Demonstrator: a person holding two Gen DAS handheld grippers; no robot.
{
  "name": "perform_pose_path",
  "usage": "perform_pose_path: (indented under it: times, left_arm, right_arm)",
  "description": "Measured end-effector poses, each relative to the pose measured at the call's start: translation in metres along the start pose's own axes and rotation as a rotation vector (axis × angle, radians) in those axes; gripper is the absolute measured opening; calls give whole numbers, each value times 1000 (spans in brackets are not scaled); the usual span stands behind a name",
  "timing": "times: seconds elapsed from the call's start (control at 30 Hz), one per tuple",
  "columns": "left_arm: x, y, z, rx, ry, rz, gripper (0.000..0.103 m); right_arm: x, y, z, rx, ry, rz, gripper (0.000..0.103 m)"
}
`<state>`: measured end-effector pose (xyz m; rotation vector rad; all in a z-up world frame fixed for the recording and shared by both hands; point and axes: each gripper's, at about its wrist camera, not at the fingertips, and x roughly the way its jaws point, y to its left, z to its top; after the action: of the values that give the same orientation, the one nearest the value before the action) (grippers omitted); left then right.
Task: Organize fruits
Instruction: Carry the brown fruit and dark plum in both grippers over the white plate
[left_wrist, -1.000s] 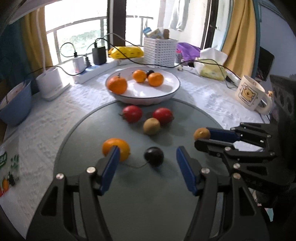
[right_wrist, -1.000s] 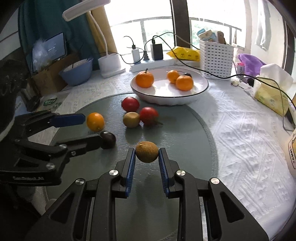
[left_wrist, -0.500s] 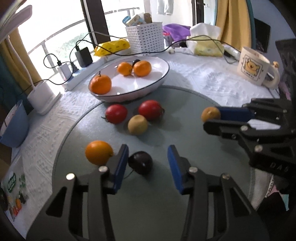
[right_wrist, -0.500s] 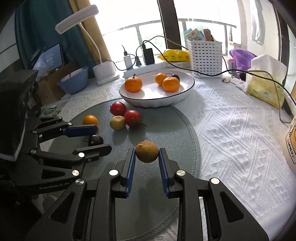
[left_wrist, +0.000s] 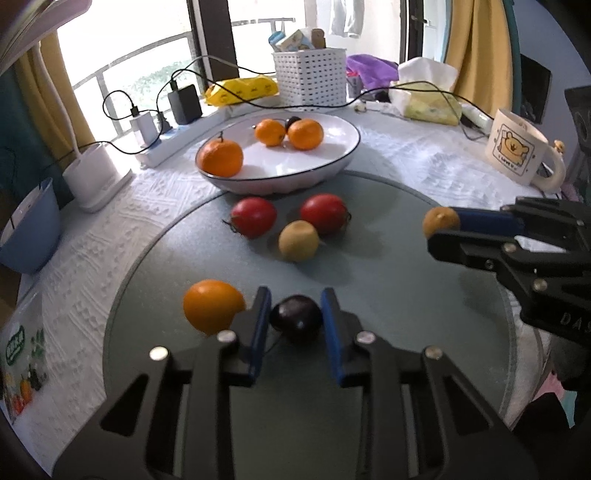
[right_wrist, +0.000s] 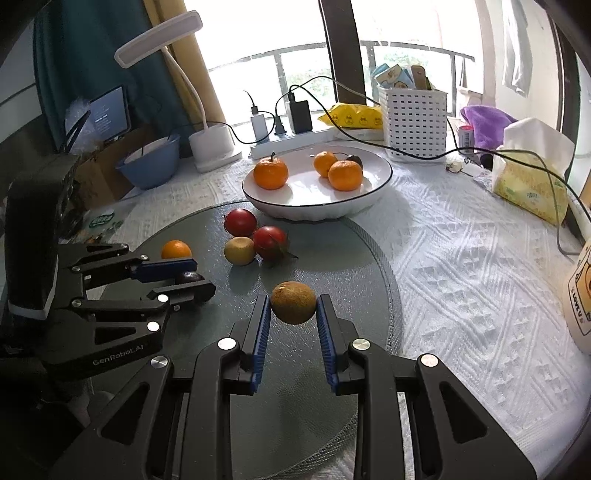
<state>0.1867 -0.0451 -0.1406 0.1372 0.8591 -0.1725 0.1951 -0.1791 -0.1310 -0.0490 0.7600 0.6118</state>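
Note:
On the round glass mat (left_wrist: 388, 295) my left gripper (left_wrist: 295, 293) has its jaws closing, and both blue pads press on a dark purple fruit (left_wrist: 295, 319). An orange (left_wrist: 212, 304) lies just to its left. Two red fruits (left_wrist: 253, 216) and a yellowish one (left_wrist: 298, 240) sit farther back. My right gripper (right_wrist: 293, 300) is shut on a brownish-yellow fruit (right_wrist: 293, 302), held above the mat. Behind stands a white plate (right_wrist: 384, 177) with three oranges and one small dark fruit. In the right wrist view, the left gripper (right_wrist: 199, 276) is at the left.
A bear mug (left_wrist: 515, 153) stands at the right edge. A white basket (left_wrist: 310, 77), a power strip with trailing cables, a lamp base (right_wrist: 210, 147) and a blue bowl (left_wrist: 29, 236) line the back and left. A tissue pack (right_wrist: 532, 184) lies at the right.
The left gripper's jaws went from wide open to pressed on the dark purple fruit. The right gripper kept its hold on the brownish-yellow fruit.

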Motion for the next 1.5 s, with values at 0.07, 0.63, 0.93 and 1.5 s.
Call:
perform_pose_path:
  times: [0.07, 0.63, 0.93, 1.5]
  left_arm:
    - [-3, 0, 1, 3, -9, -12, 29]
    - [-32, 7, 42, -23, -141, -91, 29]
    - [-38, 27, 61, -125, -212, -125, 29]
    - [-18, 52, 97, -170, -268, -129, 29]
  right_arm:
    - [0, 1, 3, -6, 0, -2, 28]
    - [-1, -2, 39, -38, -33, -16, 28]
    - [0, -8, 64, -59, -64, -33, 28]
    - [17, -30, 102, -72, -83, -67, 28]
